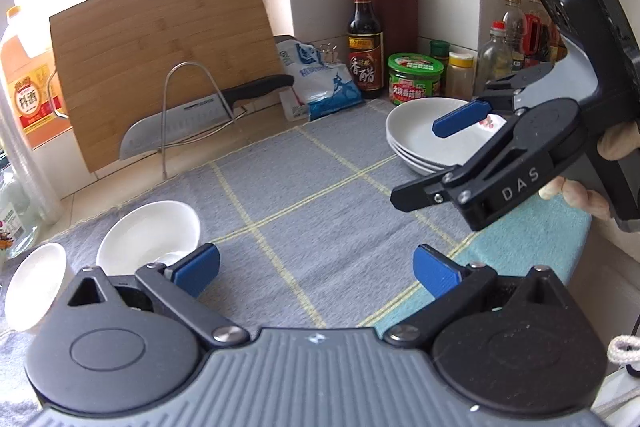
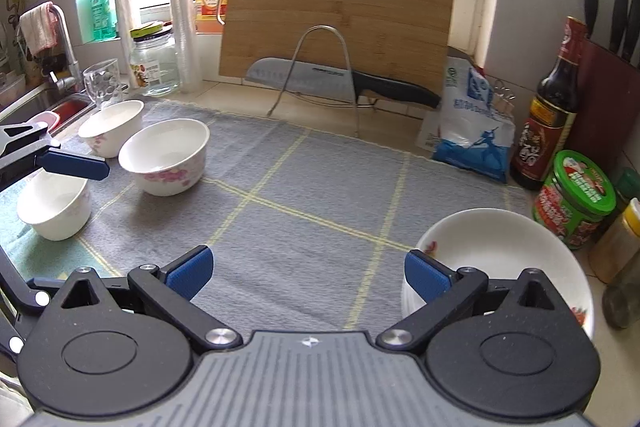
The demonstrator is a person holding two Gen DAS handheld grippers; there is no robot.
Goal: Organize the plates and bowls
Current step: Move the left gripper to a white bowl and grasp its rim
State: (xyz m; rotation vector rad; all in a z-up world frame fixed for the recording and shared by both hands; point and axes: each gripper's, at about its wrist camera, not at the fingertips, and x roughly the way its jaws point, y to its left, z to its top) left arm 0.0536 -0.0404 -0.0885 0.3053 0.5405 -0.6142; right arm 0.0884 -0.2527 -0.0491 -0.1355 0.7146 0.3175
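Note:
Three white bowls with pink flowers stand on the left of the grey mat (image 2: pixel 304 179): one nearest the middle (image 2: pixel 166 157), one behind it (image 2: pixel 112 121), one at the front left (image 2: pixel 54 203). Two of the bowls (image 1: pixel 152 235) (image 1: pixel 36 283) show beside my left gripper (image 1: pixel 318 269), which is open and empty low over the mat. A stack of white plates (image 1: pixel 416 143) (image 2: pixel 500 255) sits at the right. My right gripper (image 2: pixel 308 271) is open and empty, its right finger over the stack's left rim. A hand holds the right gripper (image 1: pixel 430 159) above the plates in the left wrist view.
A bamboo cutting board (image 2: pixel 340 7) leans at the back with a knife (image 2: pixel 332 79) on a wire rack. A vinegar bottle (image 2: pixel 552 115), green-lidded jar (image 2: pixel 576 199), salt bag (image 2: pixel 472 127) and spice jars crowd the right. Glass mug (image 2: pixel 104 83), jar and sink (image 2: pixel 40 103) lie left.

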